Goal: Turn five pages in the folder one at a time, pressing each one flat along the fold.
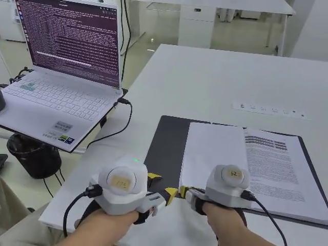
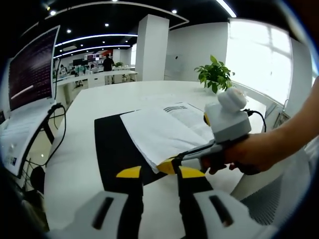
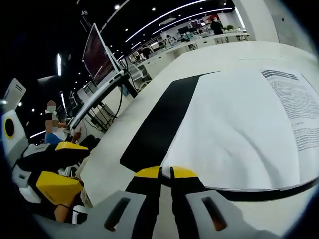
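Folder, black-covered, lies open on the white counter in the lower right of the head view. A blank page arches over its printed page. The right gripper view shows what the head view leaves unclear: the right tongs are pinched together on the blank page's near corner. The left gripper view shows the left tongs spread apart at the black cover's near edge, holding nothing, with the right tongs just ahead. A laptop sits in the head view's upper left, and a power strip lies at right. The left gripper view adds a potted plant, a white pillar and a bright window of an open office.
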Demonstrator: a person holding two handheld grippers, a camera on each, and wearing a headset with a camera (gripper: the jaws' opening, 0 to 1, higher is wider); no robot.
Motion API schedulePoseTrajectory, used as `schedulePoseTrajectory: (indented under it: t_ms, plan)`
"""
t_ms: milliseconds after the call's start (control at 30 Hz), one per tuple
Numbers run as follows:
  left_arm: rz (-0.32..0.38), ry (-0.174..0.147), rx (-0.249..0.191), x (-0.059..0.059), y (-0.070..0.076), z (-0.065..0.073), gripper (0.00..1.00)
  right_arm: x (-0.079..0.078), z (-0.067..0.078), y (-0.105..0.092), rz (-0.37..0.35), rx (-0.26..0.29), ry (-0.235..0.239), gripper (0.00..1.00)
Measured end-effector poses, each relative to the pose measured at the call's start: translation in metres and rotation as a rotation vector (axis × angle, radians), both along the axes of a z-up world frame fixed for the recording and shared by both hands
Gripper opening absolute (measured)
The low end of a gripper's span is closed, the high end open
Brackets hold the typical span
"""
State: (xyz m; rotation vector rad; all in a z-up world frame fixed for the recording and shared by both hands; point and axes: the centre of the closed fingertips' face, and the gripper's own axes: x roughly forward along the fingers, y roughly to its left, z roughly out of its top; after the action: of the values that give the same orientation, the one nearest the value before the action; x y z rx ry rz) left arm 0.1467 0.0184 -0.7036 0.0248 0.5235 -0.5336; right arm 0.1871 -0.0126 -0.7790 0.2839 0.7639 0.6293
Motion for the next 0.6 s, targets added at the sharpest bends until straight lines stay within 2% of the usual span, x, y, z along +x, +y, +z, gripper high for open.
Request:
schedulePoseTrajectory:
  t_ms: [100, 167, 300, 367, 500, 600]
  plan:
    - [-0.014, 0.018, 0.014, 0.007, -0.005, -0.007, 0.26, 0.002, 0.009, -0.008, -0.014, 0.027, -0.029, 0.08]
    - [-0.024, 0.025, 0.022, 0.011, -0.008, -0.011, 0.25, 0.006, 0.013, -0.016, -0.029, 0.021, -0.046, 0.08]
    - [-0.056, 0.038, 0.047, 0.023, -0.026, -0.024, 0.23, 0.023, 0.026, -0.05, -0.133, 0.038, -0.089, 0.05]
    - [-0.078, 0.039, 0.058, 0.03, -0.039, -0.03, 0.23, 0.028, 0.03, -0.066, -0.17, 0.05, -0.094, 0.03]
    - [-0.08, 0.021, 0.039, 0.045, -0.06, -0.038, 0.23, 0.035, 0.036, -0.095, -0.226, 0.056, -0.117, 0.0]
    - [-0.069, 0.023, 0.039, 0.053, -0.068, -0.045, 0.22, 0.04, 0.038, -0.12, -0.273, 0.056, -0.13, 0.0]
